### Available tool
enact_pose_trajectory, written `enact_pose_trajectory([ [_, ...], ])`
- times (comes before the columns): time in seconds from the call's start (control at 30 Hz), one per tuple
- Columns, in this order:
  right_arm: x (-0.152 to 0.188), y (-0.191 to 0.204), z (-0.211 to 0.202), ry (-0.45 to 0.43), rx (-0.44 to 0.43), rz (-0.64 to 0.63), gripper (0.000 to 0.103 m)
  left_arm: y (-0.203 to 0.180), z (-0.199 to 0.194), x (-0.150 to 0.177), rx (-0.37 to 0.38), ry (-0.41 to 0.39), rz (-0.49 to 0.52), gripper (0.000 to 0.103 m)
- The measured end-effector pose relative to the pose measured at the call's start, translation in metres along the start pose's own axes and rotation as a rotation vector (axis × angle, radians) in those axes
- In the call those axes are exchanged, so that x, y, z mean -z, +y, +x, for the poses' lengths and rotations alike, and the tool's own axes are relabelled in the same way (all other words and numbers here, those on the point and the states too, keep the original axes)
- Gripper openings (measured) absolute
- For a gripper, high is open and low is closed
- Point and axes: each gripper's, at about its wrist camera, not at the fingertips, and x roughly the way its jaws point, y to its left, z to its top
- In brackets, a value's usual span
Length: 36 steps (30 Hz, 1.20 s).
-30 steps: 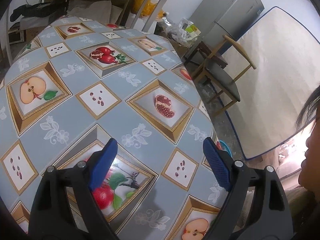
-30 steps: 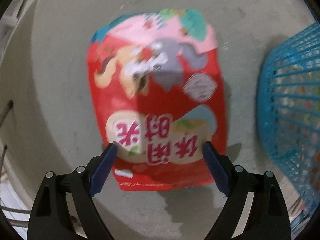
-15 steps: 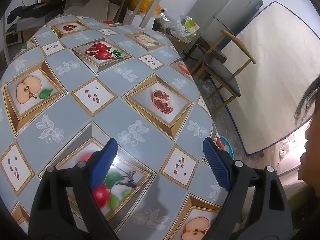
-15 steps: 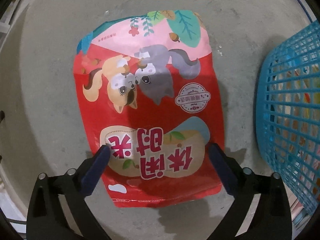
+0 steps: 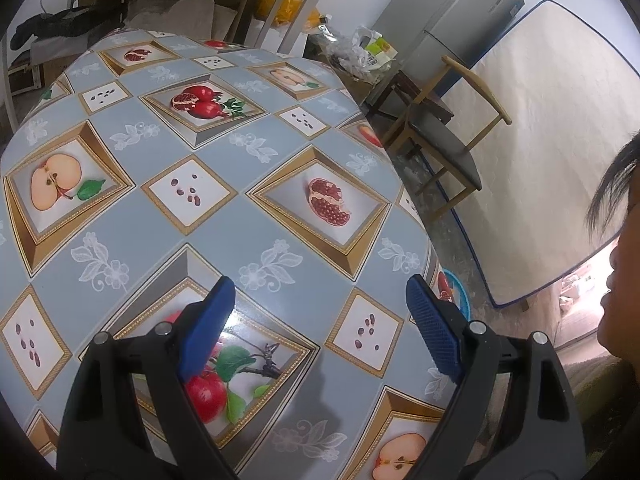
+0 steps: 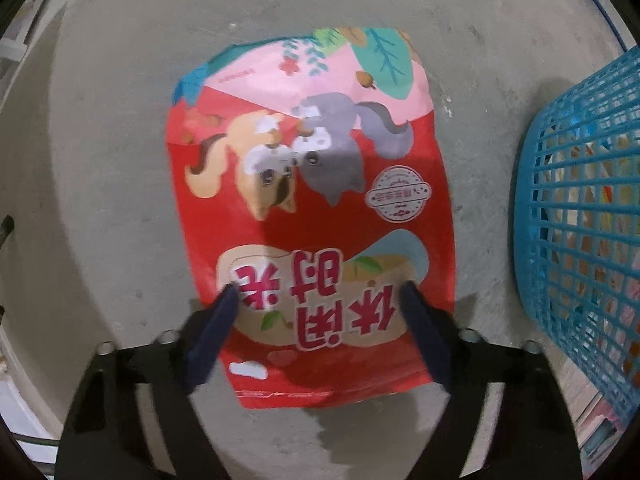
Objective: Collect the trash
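Observation:
A red and pink snack bag (image 6: 308,200) printed with two cartoon squirrels lies flat on the grey concrete floor (image 6: 112,160). My right gripper (image 6: 319,290) points straight down over the bag's near end. Its jaws are closing, with both dark fingertips (image 6: 230,294) set on the bag's face inside its side edges. The bag looks flat, not pinched. My left gripper (image 5: 319,284) hangs open over a table (image 5: 280,184) covered with a fruit-print cloth, nothing between its blue pads (image 5: 430,320).
A blue mesh basket (image 6: 580,240) with wrappers inside stands just right of the bag. Beyond the table's right edge are a wooden chair (image 5: 440,140), a mattress (image 5: 540,140) against the wall and a grey fridge (image 5: 460,20). A person's head (image 5: 620,300) is at the far right.
The right gripper's jaws widened, then narrowed, and its fingertips now sit on the bag's face rather than outside its edges. The left gripper has stayed in place.

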Motion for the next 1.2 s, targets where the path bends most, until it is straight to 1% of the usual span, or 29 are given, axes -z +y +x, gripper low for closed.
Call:
enact_pose_trajectory([
  [0.03,0.001,0.005,-0.003,-0.006,0.0,-0.007,0.058,0.001,0.0,0.0,0.001,-0.002,0.0,0.083],
  [0.07,0.001,0.01,-0.005,-0.012,0.001,-0.018,0.054,0.001,0.0,0.0,0.0,-0.004,-0.001,0.083],
  [0.13,0.001,0.017,-0.007,-0.015,0.008,-0.033,0.04,0.004,0.0,0.001,0.003,-0.006,-0.008,0.083],
  [0.17,0.0,0.02,-0.008,-0.017,0.017,-0.038,0.039,0.005,0.0,0.002,0.004,-0.007,-0.012,0.083],
  [0.23,0.001,0.028,-0.008,-0.021,0.014,-0.043,0.017,0.008,0.0,0.003,0.007,-0.008,-0.021,0.083],
  [0.27,0.001,0.033,-0.007,-0.018,0.001,-0.045,0.011,0.008,0.0,0.003,0.006,-0.008,-0.023,0.083],
  [0.37,0.001,0.042,-0.007,-0.024,0.023,-0.062,0.006,0.011,0.0,0.004,0.004,-0.013,-0.027,0.083],
  [0.43,0.003,0.046,-0.01,-0.035,0.011,-0.056,0.006,0.012,0.0,0.004,0.005,-0.013,-0.027,0.083],
  [0.47,0.004,0.044,-0.014,-0.057,0.002,-0.042,0.006,0.012,0.0,0.003,0.003,-0.012,-0.025,0.083],
  [0.5,0.008,0.038,-0.021,-0.075,-0.005,-0.034,0.009,0.012,-0.001,0.004,0.001,-0.013,-0.023,0.083],
  [0.57,0.01,0.036,-0.027,-0.088,-0.009,-0.041,0.03,0.012,0.0,0.004,0.002,-0.016,-0.018,0.083],
  [0.6,0.011,0.038,-0.029,-0.095,-0.009,-0.055,0.053,0.013,0.0,0.004,0.001,-0.016,-0.016,0.083],
  [0.63,0.012,0.04,-0.031,-0.106,-0.003,-0.07,0.062,0.013,0.001,0.004,-0.001,-0.016,-0.015,0.083],
  [0.67,0.013,0.046,-0.031,-0.119,0.015,-0.102,0.064,0.014,0.001,0.004,-0.003,-0.016,-0.015,0.083],
  [0.73,0.012,0.059,-0.027,-0.111,0.045,-0.152,0.07,0.014,0.002,0.004,0.0,-0.012,-0.018,0.083],
  [0.83,0.011,0.08,-0.014,-0.086,0.094,-0.204,0.071,0.016,0.002,0.004,-0.005,-0.008,-0.018,0.083],
  [0.87,0.011,0.086,-0.011,-0.084,0.129,-0.221,0.075,0.016,0.003,0.004,-0.009,-0.007,-0.019,0.083],
  [0.9,0.01,0.089,-0.013,-0.11,0.147,-0.222,0.076,0.017,0.003,0.004,-0.011,-0.006,-0.021,0.083],
  [0.93,0.011,0.09,-0.014,-0.112,0.162,-0.221,0.077,0.018,0.003,0.004,-0.013,-0.005,-0.024,0.083],
  [1.03,0.009,0.079,-0.018,-0.102,0.105,-0.154,0.076,0.02,0.004,0.003,-0.018,-0.003,-0.028,0.083],
  [1.07,0.01,0.073,-0.021,-0.101,0.09,-0.13,0.074,0.02,0.004,0.002,-0.02,-0.002,-0.029,0.083],
  [1.1,0.01,0.069,-0.023,-0.099,0.065,-0.111,0.067,0.02,0.005,0.002,-0.021,-0.002,-0.029,0.083],
  [1.13,0.005,0.061,-0.024,-0.095,0.042,-0.094,0.057,0.02,0.005,0.002,-0.019,-0.001,-0.028,0.083],
  [1.17,0.005,0.056,-0.028,-0.092,0.022,-0.073,0.052,0.02,0.006,0.001,-0.019,0.0,-0.028,0.083],
  [1.2,0.004,0.053,-0.03,-0.092,0.014,-0.059,0.043,0.02,0.005,0.002,-0.02,-0.001,-0.028,0.083],
])
